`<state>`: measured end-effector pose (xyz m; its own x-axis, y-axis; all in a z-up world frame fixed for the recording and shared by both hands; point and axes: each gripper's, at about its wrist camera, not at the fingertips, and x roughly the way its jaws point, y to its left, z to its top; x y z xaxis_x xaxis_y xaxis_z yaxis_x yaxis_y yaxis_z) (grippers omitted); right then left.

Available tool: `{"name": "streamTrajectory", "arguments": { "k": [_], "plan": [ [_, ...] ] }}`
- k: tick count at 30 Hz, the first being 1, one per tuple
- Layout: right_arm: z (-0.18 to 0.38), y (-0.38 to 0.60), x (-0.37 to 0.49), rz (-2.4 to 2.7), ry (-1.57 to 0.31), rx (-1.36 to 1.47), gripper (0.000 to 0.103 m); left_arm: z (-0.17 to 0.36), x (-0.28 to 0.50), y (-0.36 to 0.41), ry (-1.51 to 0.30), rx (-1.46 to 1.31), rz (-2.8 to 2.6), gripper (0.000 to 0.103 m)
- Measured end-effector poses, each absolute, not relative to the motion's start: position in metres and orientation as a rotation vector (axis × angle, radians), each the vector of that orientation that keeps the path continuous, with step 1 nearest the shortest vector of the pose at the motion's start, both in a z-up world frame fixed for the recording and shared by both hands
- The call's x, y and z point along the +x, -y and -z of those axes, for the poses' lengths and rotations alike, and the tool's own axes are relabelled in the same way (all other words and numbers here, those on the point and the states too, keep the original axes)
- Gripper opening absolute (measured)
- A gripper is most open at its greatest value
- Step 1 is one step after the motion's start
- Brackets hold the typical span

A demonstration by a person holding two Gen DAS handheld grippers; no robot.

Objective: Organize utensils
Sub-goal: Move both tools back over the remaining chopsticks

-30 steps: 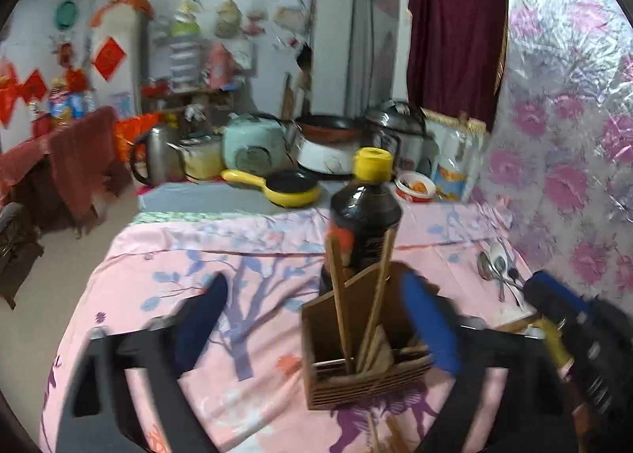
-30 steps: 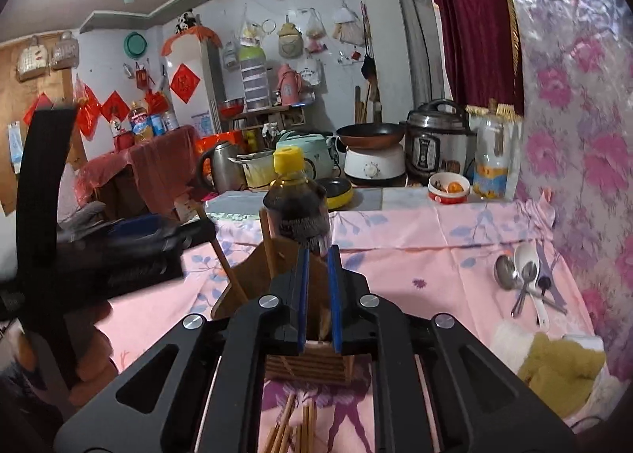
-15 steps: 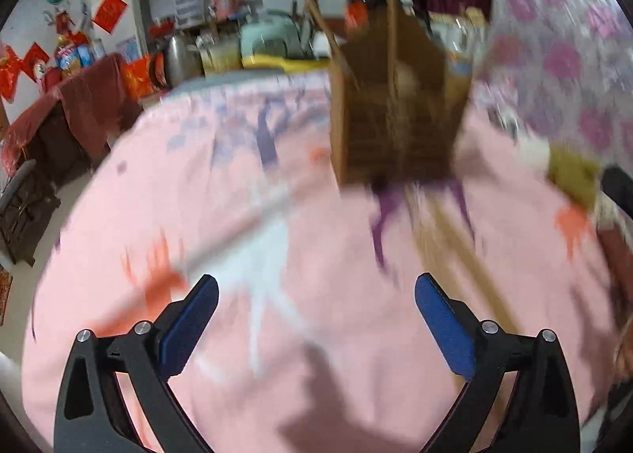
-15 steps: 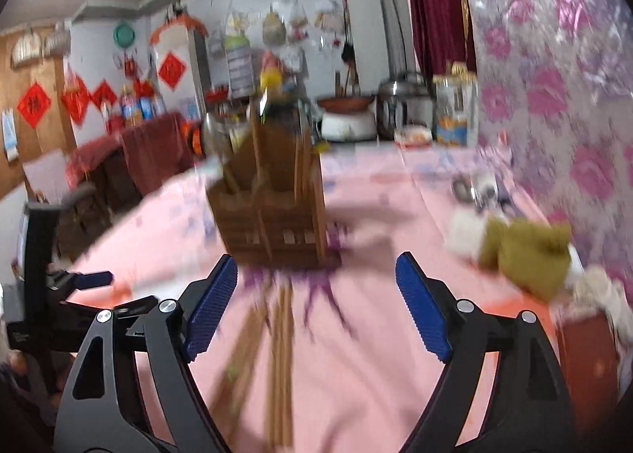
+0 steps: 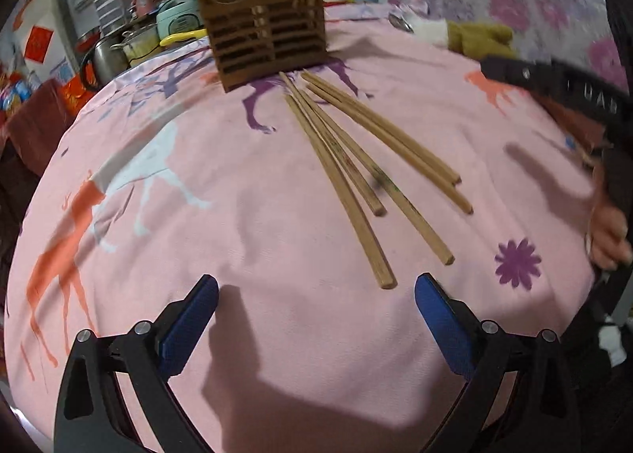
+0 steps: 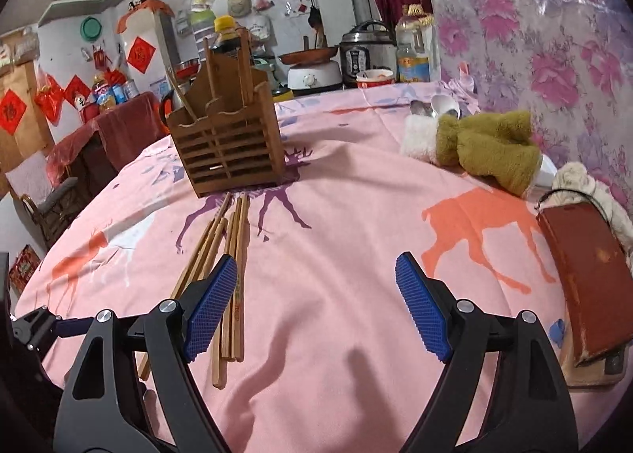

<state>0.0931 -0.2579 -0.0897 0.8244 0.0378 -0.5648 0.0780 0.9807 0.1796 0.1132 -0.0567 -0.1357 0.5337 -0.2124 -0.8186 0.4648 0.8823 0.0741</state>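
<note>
Near the pink-clothed surface [image 5: 245, 215], both the left claw [image 5: 316, 318] and right claw [image 6: 316, 306] are hanging wide open and empty, apparently readying for loose chopsticks [image 5: 356, 172] lying before the wooden holder [image 5: 263, 27].

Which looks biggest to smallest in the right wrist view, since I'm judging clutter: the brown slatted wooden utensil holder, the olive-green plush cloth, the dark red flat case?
1. Brown slatted wooden utensil holder.
2 and 3. Olive-green plush cloth and dark red flat case look alike in size; the case lies nearer the camera, so I won't rank them.
</note>
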Motion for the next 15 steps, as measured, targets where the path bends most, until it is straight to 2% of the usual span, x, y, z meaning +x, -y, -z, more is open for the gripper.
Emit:
{"name": "streamTrajectory", "arguments": {
  "k": [6,11,15],
  "plan": [
    [0.089,0.259,0.093,0.017,-0.602,0.211,0.08,0.135,0.14,0.031,-0.886,0.297,0.224,0.099],
    [0.091,0.243,0.085,-0.051,-0.626,0.159,0.079,0.141,0.165,-0.023,-0.965,0.067,0.175,0.098],
    [0.11,0.215,0.07,-0.106,-0.697,0.036,0.075,0.14,0.16,-0.017,-0.936,0.101,0.171,0.098]
  ]
}}
